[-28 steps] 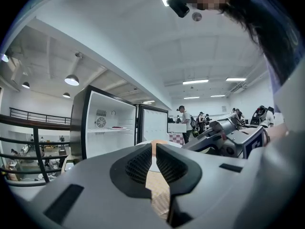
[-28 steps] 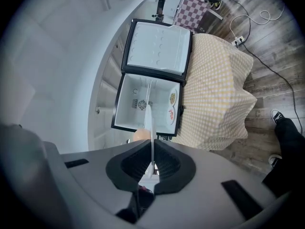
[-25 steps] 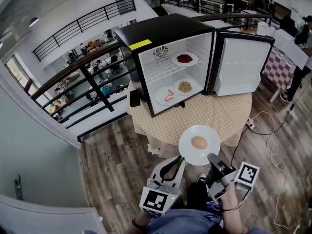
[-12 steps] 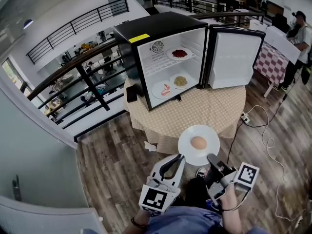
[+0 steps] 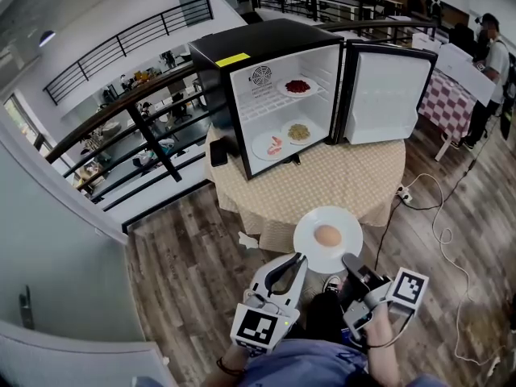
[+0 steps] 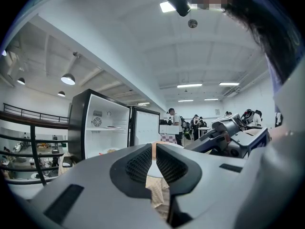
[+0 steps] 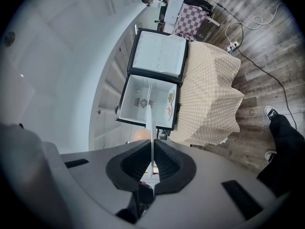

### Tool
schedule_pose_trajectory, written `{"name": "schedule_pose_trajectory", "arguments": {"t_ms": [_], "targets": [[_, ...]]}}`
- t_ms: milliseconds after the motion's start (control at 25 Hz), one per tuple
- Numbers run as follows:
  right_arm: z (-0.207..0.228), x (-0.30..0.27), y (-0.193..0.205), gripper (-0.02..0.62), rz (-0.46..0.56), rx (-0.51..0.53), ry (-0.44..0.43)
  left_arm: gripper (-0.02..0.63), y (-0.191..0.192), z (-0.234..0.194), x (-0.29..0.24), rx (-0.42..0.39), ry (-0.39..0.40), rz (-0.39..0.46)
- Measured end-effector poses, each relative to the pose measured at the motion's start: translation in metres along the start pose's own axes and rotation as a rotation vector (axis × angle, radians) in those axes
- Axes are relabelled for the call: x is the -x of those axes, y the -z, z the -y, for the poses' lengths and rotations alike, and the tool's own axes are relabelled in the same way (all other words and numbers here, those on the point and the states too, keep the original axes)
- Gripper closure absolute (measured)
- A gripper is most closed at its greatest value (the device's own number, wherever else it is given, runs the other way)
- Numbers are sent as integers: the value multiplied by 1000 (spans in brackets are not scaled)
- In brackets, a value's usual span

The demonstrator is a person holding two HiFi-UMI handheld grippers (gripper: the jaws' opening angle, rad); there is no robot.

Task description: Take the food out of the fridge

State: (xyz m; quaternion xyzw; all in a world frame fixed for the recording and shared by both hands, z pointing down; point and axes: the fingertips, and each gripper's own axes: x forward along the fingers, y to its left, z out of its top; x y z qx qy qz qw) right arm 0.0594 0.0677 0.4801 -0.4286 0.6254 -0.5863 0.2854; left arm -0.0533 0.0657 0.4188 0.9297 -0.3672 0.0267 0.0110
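Note:
A white plate (image 5: 310, 247) carrying a tan bun (image 5: 327, 235) hangs over the near edge of the round table (image 5: 339, 180). My right gripper (image 5: 352, 262) is shut on the plate's near rim, and in the right gripper view the plate (image 7: 151, 128) runs edge-on between the right gripper's (image 7: 152, 163) pads. My left gripper (image 5: 299, 258) is shut with its tips at the plate's left rim; it grips nothing (image 6: 154, 163). The black fridge (image 5: 274, 47) stands open on the table. Inside it are plates of red food (image 5: 297, 86), shrimp (image 5: 272, 145) and noodles (image 5: 299, 132).
The fridge door (image 5: 383, 95) swings out to the right. A dark phone-like object (image 5: 218, 153) lies on the table left of the fridge. A black railing (image 5: 137, 127) runs behind on the left. A cable (image 5: 451, 240) trails on the wooden floor at right. People stand by a checkered table (image 5: 451, 95).
Both grippers and the plate with the bun have drawn back a little from the fridge toward me. The right gripper's hold on the plate is unchanged.

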Motion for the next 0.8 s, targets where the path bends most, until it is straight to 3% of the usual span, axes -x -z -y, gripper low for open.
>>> {"name": "schedule_pose_trajectory", "arguments": {"t_ms": [800], "targets": [[-1, -5, 0, 572, 12, 1, 2, 578, -3, -5, -2, -8, 12, 10]]}}
